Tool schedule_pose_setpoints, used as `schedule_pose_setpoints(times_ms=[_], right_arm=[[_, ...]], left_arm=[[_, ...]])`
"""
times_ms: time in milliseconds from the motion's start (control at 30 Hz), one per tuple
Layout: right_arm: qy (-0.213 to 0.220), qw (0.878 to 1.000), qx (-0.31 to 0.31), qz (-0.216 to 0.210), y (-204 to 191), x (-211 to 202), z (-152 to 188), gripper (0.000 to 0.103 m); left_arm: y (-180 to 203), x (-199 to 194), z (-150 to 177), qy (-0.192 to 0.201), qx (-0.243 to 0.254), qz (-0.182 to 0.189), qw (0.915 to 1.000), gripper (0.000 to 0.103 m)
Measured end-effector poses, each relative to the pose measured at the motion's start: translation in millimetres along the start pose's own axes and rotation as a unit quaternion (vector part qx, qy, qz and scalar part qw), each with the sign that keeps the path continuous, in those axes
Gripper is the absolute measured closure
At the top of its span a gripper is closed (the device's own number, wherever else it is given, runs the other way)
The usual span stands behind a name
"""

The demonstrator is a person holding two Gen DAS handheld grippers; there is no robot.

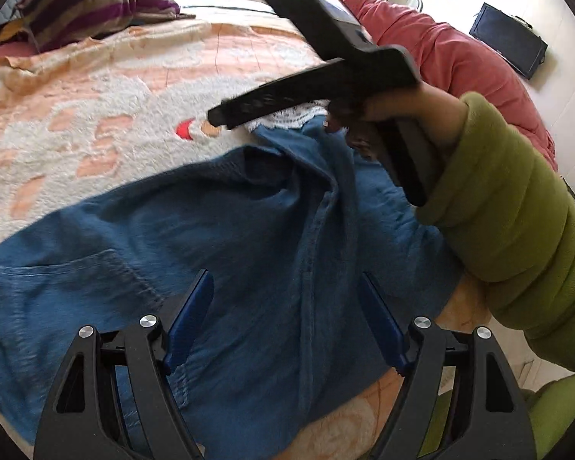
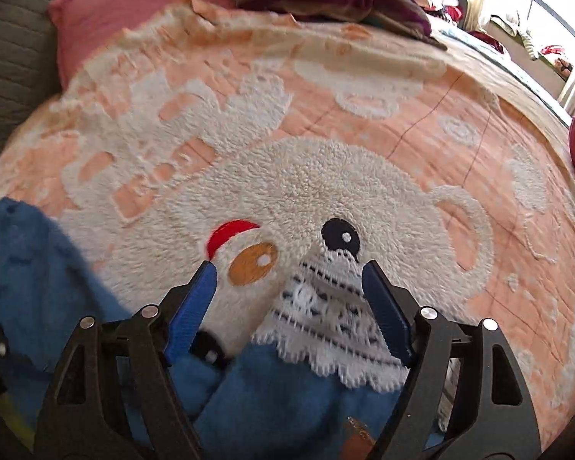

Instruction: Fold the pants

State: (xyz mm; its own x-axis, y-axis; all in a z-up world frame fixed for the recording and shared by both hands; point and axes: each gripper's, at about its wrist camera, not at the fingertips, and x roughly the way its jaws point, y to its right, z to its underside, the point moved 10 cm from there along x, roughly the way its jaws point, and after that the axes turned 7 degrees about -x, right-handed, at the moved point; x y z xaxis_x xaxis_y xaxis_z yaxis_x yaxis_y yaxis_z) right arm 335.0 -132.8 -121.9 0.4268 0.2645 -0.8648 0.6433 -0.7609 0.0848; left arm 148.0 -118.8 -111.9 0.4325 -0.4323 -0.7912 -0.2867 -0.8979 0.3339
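Lying on a bed, the blue pants (image 1: 218, 237) are spread over a peach blanket (image 1: 96, 88) that carries a big white fluffy bear design. A white lace trim (image 2: 326, 318) shows at one end of the pants, resting on the bear's face near its black eye.

The left claw (image 1: 285, 322) hangs over the middle of the pants with both blue fingers (image 1: 189, 322) wide apart; nothing is between them and they grip nothing. The right claw (image 2: 289, 306) is above the lace end, also released, with its fingers spread on both sides of the lace and not pressing it. In the left wrist view, the right claw is seen from the side, held by a hand (image 1: 414, 111) in a green padded sleeve (image 1: 510, 207).

At the head of the bed there is a purple striped pillow (image 1: 92, 4), and a red quilt (image 1: 441, 57) lies along the far side.
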Motion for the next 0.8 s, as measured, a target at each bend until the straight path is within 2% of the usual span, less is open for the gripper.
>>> schedule_pose_setpoints(times_ms=[33,100,133,200,300,467,633,733,800], right_arm=[[-0.010,1.000,0.007,0.007,4.2,7.9,2.2,0.032],[-0.015,1.000,0.013,0.006,9.0,15.8,4.1,0.055],[-0.008,1.000,0.016,0.006,12.8,15.0,3.7,0.061],[0.011,1.000,0.028,-0.006,17.9,6.7,2.2,0.082],[0.047,0.998,0.040,-0.014,25.5,-15.3,-0.2,0.096],[0.106,0.992,0.069,-0.013,46.2,-66.8,8.2,0.097],[0.145,0.984,0.104,-0.001,74.4,-116.2,27.3,0.097],[0.161,0.978,0.132,0.005,89.8,-143.2,51.0,0.097],[0.167,0.974,0.150,0.010,97.7,-158.8,69.5,0.097]], left_arm=[[-0.5,4.9,1.4,-0.003,-0.001,0.000,1.0000,0.027],[-1.7,11.0,5.0,-0.009,-0.005,0.003,0.9999,0.027],[-1.2,11.7,6.0,-0.009,-0.005,0.003,0.9999,0.027],[-1.4,12.4,8.2,-0.008,-0.005,0.004,0.9999,0.027],[-1.8,12.7,6.4,-0.006,-0.006,0.008,0.9999,0.027],[2.7,10.8,6.5,-0.001,0.000,0.013,0.9999,0.027],[13.0,8.4,6.3,0.006,0.016,0.017,0.9997,0.027],[18.1,10.5,4.7,0.010,0.028,0.013,0.9995,0.037],[19.8,13.1,4.1,0.010,0.042,0.004,0.9991,0.056]])
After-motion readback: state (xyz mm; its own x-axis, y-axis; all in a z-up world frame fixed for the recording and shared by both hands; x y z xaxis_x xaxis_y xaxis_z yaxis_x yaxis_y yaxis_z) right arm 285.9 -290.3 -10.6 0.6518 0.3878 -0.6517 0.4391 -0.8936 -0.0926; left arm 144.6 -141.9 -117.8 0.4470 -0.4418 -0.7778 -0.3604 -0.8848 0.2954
